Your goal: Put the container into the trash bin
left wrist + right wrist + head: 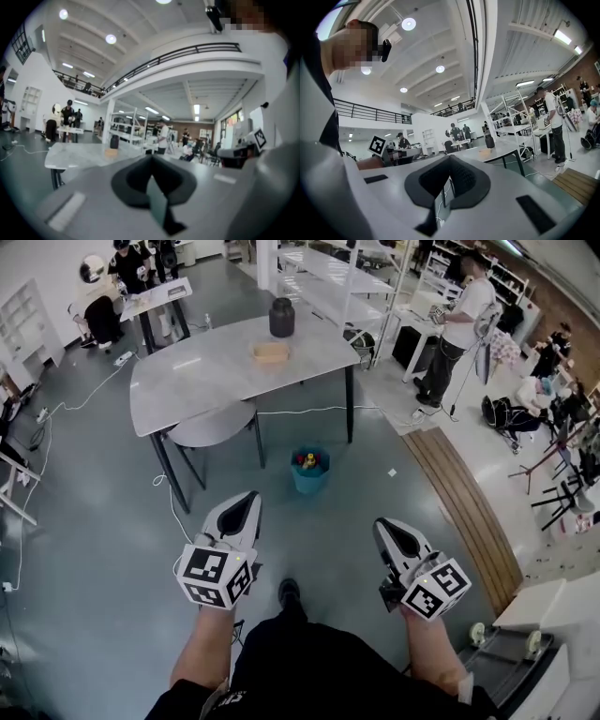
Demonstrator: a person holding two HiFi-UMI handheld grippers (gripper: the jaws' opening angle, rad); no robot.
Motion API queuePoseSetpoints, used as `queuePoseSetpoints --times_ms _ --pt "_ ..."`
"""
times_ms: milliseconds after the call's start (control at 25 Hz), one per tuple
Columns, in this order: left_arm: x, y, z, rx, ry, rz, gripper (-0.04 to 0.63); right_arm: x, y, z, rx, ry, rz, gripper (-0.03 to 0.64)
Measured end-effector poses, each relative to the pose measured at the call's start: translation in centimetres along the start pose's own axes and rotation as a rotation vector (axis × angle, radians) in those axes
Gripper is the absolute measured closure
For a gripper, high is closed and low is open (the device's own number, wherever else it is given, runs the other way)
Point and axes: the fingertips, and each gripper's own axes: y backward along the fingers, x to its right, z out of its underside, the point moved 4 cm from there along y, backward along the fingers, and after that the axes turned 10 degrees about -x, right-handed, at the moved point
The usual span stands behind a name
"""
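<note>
The container (271, 352) is a small, flat, light brown box. It sits open side up on the grey worktop (187, 381), far ahead at 12 o'clock. The trash bin (310, 484) is a blue tub standing upright on the floor (112, 521), at 5 o'clock from the container, with colourful bits inside.

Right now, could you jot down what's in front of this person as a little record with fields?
Table: grey, ahead of the person
On table: dark cylinder and shallow tan container, standing apart
Trash bin: teal, on the floor by the table's near side, colourful items inside
Left gripper: shut, empty
Right gripper: shut, empty
Task stage: nothing picked up yet
</note>
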Motion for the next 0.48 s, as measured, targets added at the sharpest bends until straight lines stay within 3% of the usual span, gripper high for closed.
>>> queuePoseSetpoints --times_ms 480 --pt "-9.0 -6.1 -2.4 -0.023 0.024 -0.003 0.588 2.5 -11.9 -4.6 -0.021 0.017 -0.033 0.623"
